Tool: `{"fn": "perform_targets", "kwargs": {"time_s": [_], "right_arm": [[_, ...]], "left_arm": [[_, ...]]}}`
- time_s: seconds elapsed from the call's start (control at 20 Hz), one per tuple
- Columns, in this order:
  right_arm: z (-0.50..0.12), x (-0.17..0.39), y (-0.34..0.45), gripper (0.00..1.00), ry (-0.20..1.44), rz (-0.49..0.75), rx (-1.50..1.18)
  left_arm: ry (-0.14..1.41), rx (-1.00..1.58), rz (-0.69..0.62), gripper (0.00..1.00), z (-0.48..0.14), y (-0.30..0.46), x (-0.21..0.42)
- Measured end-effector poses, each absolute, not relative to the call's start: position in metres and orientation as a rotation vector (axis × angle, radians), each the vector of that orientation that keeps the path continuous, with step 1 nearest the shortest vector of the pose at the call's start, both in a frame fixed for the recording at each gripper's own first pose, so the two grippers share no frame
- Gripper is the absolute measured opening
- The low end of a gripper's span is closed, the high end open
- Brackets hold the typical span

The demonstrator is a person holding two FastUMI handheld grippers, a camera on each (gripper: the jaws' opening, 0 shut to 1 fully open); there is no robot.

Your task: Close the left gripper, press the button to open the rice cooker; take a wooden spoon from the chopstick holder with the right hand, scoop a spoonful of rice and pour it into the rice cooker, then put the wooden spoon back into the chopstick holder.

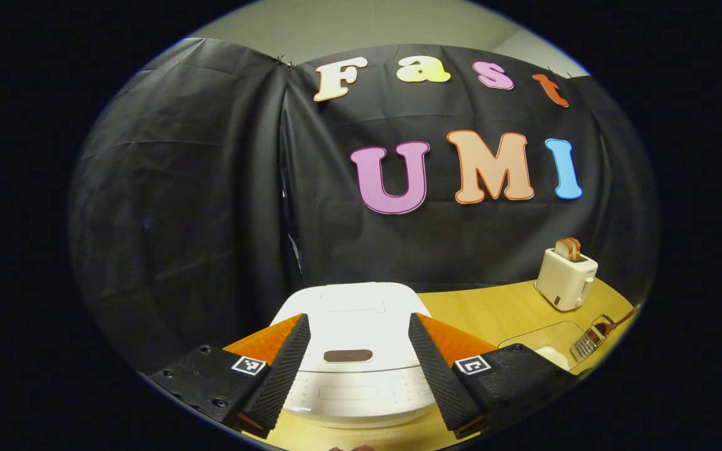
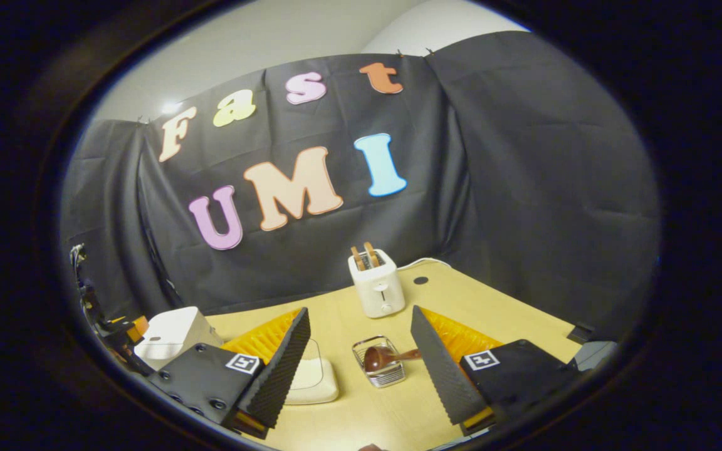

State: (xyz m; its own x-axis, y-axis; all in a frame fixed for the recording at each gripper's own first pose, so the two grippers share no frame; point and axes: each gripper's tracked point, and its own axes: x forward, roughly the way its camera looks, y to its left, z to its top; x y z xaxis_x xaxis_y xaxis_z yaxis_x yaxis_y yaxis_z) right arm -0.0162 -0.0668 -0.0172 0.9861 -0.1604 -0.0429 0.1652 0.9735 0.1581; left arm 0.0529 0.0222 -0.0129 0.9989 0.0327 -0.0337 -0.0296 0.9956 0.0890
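Left gripper (image 1: pixel 356 369) hangs wide open over the shut rice cooker (image 1: pixel 355 326).
Close its jaws first, then press the dark button (image 1: pixel 348 356); the right gripper (image 2: pixel 361 369), also wide, waits near the spoon (image 2: pixel 381 358) in its holder (image 2: pixel 381 371).

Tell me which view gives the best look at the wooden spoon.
The right gripper view. There the wooden spoon lies in the chopstick holder between the open fingers, bowl and handle plain. The left gripper view catches it small at the right edge, with little detail to tell.
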Motion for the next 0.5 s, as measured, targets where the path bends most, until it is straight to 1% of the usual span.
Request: {"fn": "perform_targets", "kwargs": {"time_s": [0.15, 0.25, 0.5], "right_arm": [[-0.015, -0.014, -0.056, 1.00, 0.027, -0.114, 0.146], [-0.016, -0.015, -0.053, 1.00, 0.027, -0.105, 0.127], [-0.022, -0.020, -0.047, 1.00, 0.032, -0.095, 0.109]], "left_arm": [[0.053, 0.009, -0.016, 0.93, -0.012, -0.008, 0.036], [0.071, -0.040, -0.053, 0.94, -0.016, -0.027, 0.031], [0.140, -0.038, -0.102, 0.94, -0.038, -0.051, 0.028]]}}
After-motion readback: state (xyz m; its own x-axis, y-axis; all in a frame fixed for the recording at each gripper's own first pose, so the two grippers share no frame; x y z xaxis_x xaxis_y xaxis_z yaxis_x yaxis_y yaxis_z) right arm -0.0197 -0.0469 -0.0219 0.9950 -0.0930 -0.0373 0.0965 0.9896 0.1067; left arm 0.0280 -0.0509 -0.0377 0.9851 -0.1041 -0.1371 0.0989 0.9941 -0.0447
